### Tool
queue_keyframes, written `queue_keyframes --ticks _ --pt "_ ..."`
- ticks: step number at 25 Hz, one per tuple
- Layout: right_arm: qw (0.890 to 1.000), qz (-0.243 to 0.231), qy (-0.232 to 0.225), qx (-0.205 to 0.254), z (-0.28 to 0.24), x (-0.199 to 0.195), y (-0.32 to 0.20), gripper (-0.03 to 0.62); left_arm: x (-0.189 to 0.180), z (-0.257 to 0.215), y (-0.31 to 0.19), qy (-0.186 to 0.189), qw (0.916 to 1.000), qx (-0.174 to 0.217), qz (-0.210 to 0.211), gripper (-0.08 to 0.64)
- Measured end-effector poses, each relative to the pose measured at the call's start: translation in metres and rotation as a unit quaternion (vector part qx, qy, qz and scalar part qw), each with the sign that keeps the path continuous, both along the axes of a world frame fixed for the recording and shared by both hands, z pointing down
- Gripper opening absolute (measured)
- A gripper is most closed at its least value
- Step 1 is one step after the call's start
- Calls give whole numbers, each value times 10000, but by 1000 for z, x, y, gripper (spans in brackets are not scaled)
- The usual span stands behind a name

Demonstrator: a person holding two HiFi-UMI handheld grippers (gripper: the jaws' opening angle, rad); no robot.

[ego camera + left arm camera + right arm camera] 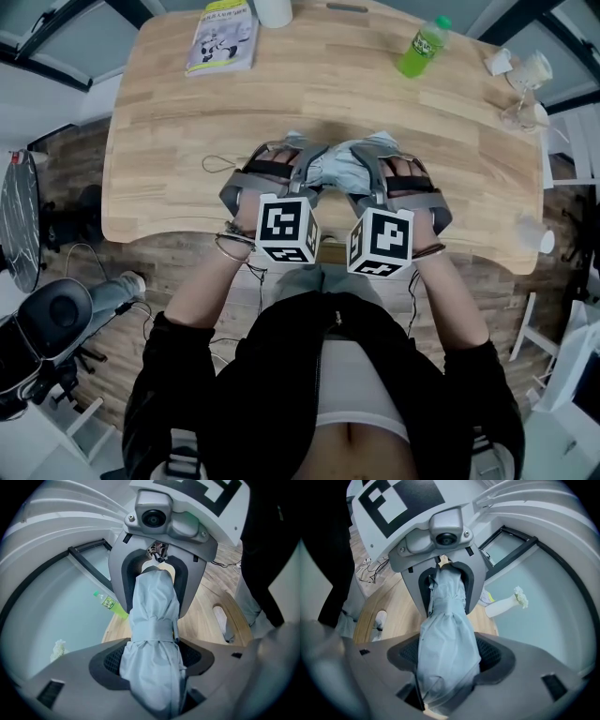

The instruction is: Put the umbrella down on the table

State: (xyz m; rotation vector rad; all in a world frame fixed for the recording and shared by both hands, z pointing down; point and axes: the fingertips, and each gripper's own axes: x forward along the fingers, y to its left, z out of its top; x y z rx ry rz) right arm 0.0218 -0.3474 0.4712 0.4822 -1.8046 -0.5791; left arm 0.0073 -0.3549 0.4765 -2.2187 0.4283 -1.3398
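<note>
Umbrella (339, 167) is folded up, strapped shut, and slung sideways between the two tools, dead center of the head view, over the near-middle stretch of the wooden counter (309, 103). Left tool (279, 171) is clamped on its left end and right tool (397, 174) on its right end. Each gripper view shows the pale grey fabric bunched tight between that tool's pads and running straight out to the other tool facing it, so neither one is empty or slack. What matters for the next bit is that the long axis runs left-right across the frame, pretty much parallel to the counter's near edge, and the wood it needs to land on is right under it, not off to a side. Neither hand is nearer; they're basically mirror images, both angled down at the wood. My guess is it's a straight drop with both ends going down together so it lands flat rather than one end first. Can't tell from here whether it's already touching the wood or hanging just above. The green bottle (424, 47) and the book (223, 36) are way off at the top of the frame, so nothing to dodge.
</note>
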Motion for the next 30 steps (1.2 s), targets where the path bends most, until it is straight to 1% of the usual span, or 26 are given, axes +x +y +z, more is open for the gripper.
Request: queue_keyframes --ticks 17,22,30 --pt "9994 71 -37 -330 42 6 -4 327 6 41 -4 -111 9996 -240 45 295" --pt "9990 87 -1 -432 54 7 -7 327 7 52 -7 -93 9994 -317 58 295" --pt "9981 135 -18 -602 71 7 -12 327 7 68 -12 -180 9988 -449 82 295"
